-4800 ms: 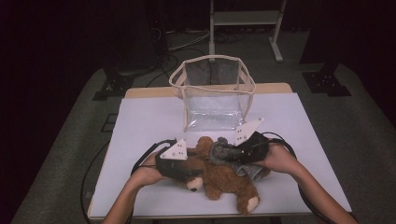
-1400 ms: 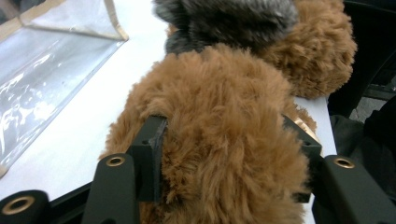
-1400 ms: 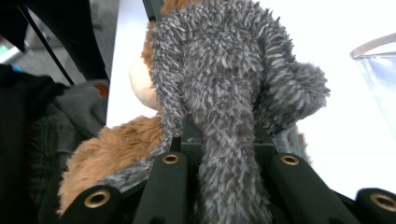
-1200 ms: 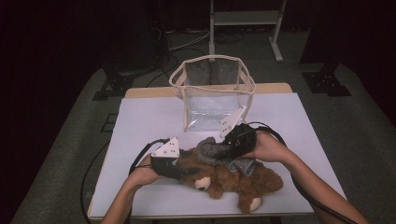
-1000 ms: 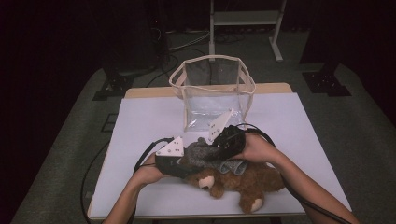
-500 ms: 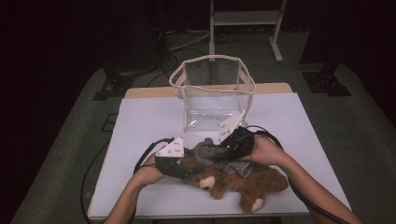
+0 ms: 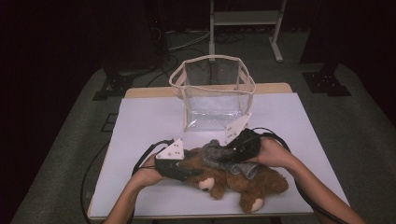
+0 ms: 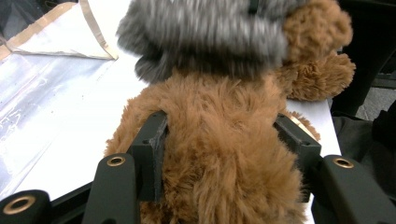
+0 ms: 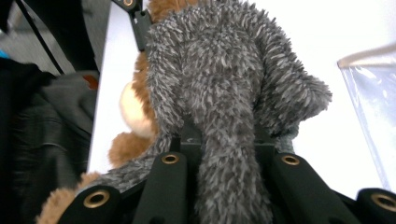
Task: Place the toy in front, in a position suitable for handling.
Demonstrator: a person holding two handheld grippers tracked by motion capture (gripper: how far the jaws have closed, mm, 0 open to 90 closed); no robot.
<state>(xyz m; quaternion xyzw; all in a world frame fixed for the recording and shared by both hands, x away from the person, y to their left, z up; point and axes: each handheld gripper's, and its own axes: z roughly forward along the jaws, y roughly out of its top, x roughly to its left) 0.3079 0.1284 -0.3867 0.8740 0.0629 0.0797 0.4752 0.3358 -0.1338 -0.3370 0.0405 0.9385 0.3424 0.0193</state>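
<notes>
**Both grippers clamped on plush at the table's near edge**

Left black two-jaw gripper (image 7: 187, 171): jaws partly closed, pressed into either side of the brown furry teddy bear (image 7: 243, 183), fur bulging between them in the left gripper view (image 8: 224, 186). Right black two-jaw gripper (image 7: 229, 156): jaws nearly together, pinching a fold of the grey shaggy plush garment (image 7: 215, 154), seen close in the right gripper view (image 9: 229, 140). Grey plush draped over the bear's upper body, touching it. Bear lying across the front of the white table top (image 7: 149, 116), pale muzzle toward the near edge, one pale-soled foot toward the near right. Beyond the bear, near the table's middle: clear plastic bag with beige trim (image 7: 215, 98), standing upright, mouth open. Behind the table, on the floor: metal stand (image 7: 245, 18).
</notes>
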